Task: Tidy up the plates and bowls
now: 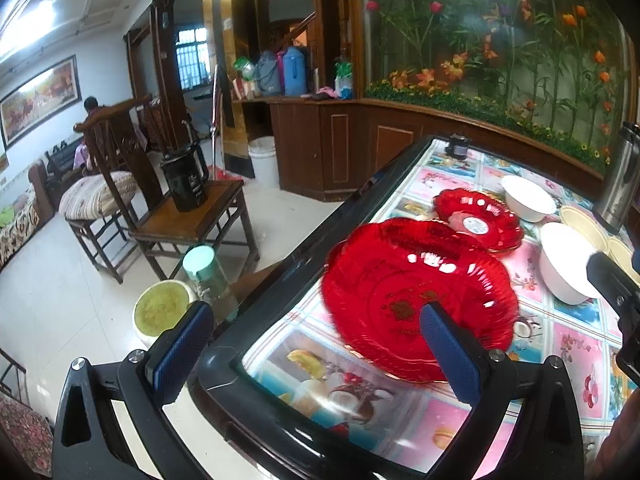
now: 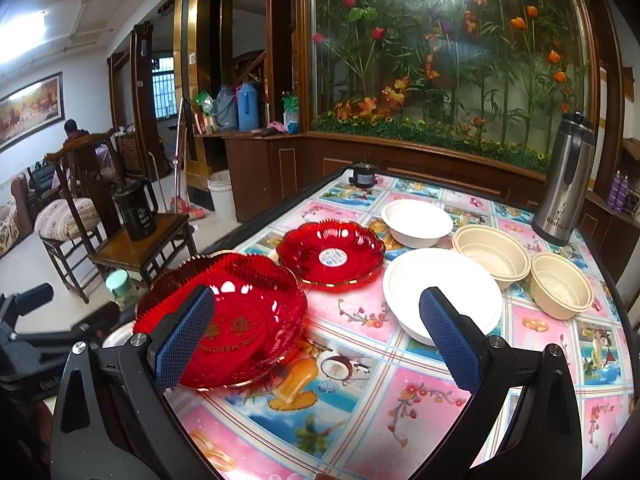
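Glossy translucent red plastic plates (image 2: 330,256), matt white bowls (image 2: 442,294), brushed-metal flask (image 2: 565,184), shiny printed tablecloth (image 2: 360,400).

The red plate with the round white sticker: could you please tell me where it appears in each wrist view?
Left wrist: right of centre, red plate with the sticker behind the larger red plate.
Right wrist: centre, left of the white bowls.
Shared landmark: steel flask at the table's far right.

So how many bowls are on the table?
4: one white bowl at the back, a bigger white bowl nearer, and two beige bowls side by side to their right. None looks hidden.
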A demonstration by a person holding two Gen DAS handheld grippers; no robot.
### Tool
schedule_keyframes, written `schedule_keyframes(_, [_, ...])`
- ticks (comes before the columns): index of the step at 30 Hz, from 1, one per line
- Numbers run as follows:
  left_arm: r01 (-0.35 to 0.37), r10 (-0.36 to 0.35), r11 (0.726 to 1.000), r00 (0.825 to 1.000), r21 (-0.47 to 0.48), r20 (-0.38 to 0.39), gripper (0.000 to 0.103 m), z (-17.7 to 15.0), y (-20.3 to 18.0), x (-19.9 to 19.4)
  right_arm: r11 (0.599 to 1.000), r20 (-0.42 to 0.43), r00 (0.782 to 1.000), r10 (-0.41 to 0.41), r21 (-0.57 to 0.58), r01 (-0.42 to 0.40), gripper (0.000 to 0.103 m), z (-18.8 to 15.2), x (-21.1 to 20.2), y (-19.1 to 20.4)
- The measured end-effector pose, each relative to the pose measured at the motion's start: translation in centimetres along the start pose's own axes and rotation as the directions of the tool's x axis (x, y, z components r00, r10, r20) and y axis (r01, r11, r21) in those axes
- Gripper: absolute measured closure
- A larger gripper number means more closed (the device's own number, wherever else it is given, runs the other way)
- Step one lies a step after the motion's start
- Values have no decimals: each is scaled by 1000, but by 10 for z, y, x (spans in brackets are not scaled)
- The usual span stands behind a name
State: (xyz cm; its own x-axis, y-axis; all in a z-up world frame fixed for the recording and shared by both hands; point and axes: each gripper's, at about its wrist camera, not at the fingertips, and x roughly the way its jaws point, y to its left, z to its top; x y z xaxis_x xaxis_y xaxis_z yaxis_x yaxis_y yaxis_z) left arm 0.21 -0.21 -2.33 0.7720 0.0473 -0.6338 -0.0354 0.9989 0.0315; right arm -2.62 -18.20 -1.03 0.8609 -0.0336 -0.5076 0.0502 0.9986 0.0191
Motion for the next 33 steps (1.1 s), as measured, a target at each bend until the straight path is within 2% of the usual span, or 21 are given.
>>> schedule_keyframes(3, [-17,17,999,1000,-30,-9,1,0,16,5,1000,-34,999,-16,-3,16,0,-4,8,-3])
schedule_keyframes(8, [-25,24,996,1000,-81,-9,1,1,37,8,1000,-70,998,1,25,1,0,-10,19,-9])
schedule_keyframes(16, [-9,5,997,999,-82,-52,1,-3,35,19,999,-86,996,35,26,-33,0,-19,24,-7])
schedule_keyframes(22, [-13,10,997,1000,-76,-30,1,-3,30,15,997,-25,997,76,11,-76,0,-23,10,-7])
schedule_keyframes(28, [-18,18,1000,999,-16,27,1,-3,14,4,994,38,993,109,6,-110,0,-21,-3,-9])
schedule_keyframes(33, [-3,3,1000,998,-2,58,1,-1,10,-3,993,28,993,115,15,-115,0,-19,-1,-12])
